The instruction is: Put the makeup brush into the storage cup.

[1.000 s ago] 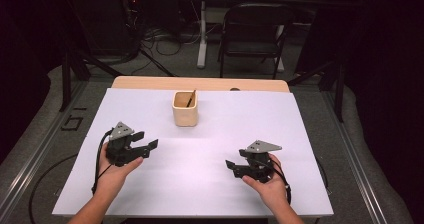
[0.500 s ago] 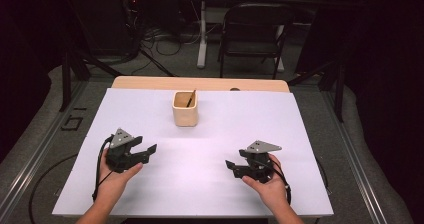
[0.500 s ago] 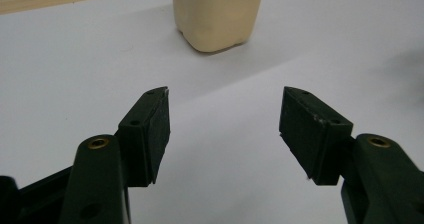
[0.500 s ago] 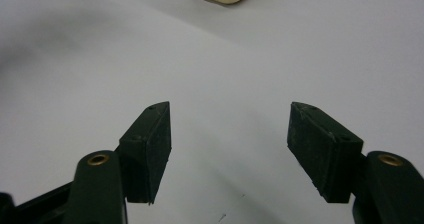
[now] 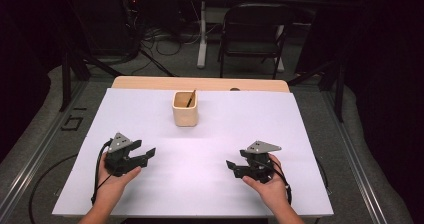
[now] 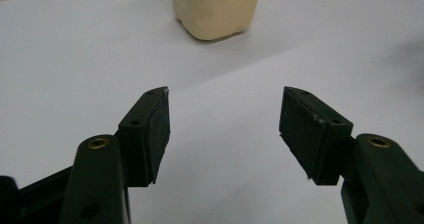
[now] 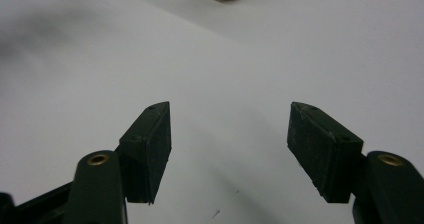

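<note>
On the white table (image 5: pixel 300 134), the square beige wooden cup (image 5: pixel 185 109) stands far centre with a thin dark stick (image 5: pixel 190 98) inside, ahead of both empty, wide-apart grippers; left gripper (image 5: pixel 148 154) seems nearer than right gripper (image 5: pixel 231 165).

Between your left gripper (image 5: pixel 147 155) and right gripper (image 5: pixel 230 165) the white table (image 5: pixel 300 149) lies bare, so either can cross freely. The one obstacle is the beige cup (image 5: pixel 185 109), standing upright near the far edge with a dark stick (image 5: pixel 190 98) leaning inside it. Bare surface runs on both sides of the cup, and between it and each gripper's spread jaws.
</note>
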`<state>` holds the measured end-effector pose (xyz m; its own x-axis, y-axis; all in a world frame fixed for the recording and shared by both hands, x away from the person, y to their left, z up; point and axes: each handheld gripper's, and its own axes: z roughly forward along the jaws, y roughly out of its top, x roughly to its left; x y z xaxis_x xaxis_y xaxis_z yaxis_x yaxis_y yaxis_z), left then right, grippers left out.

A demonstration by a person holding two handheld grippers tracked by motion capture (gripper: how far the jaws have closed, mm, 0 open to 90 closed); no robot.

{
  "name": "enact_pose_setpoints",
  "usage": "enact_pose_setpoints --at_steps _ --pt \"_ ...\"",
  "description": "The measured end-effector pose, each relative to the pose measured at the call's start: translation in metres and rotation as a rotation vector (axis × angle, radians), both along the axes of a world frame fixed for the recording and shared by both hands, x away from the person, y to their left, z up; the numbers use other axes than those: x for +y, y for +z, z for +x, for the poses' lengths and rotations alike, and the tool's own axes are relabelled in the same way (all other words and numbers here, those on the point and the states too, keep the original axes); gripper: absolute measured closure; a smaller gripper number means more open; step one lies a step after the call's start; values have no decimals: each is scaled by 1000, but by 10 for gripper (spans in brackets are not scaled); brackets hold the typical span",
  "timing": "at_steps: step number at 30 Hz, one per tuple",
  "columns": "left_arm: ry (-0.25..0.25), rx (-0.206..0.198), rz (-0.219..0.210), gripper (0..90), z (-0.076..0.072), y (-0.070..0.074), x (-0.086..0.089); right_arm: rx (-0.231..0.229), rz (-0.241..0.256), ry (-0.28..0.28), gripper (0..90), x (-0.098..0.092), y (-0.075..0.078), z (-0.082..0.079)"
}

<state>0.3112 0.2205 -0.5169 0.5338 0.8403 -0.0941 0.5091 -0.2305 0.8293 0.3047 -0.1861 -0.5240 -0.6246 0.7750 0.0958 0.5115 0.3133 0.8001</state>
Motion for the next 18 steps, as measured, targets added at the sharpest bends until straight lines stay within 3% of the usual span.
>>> enact_pose_setpoints --at_steps 8,12,18 --pt "-21 -8 31 370 -4 -5 -1 -15 0 -2 339 0 -2 0" --pt "-36 -10 28 353 -6 -6 -1 -20 -8 3 338 1 -3 0" --pt "-66 -1 -11 322 -8 -9 0 -33 -27 30 316 4 -5 -1"
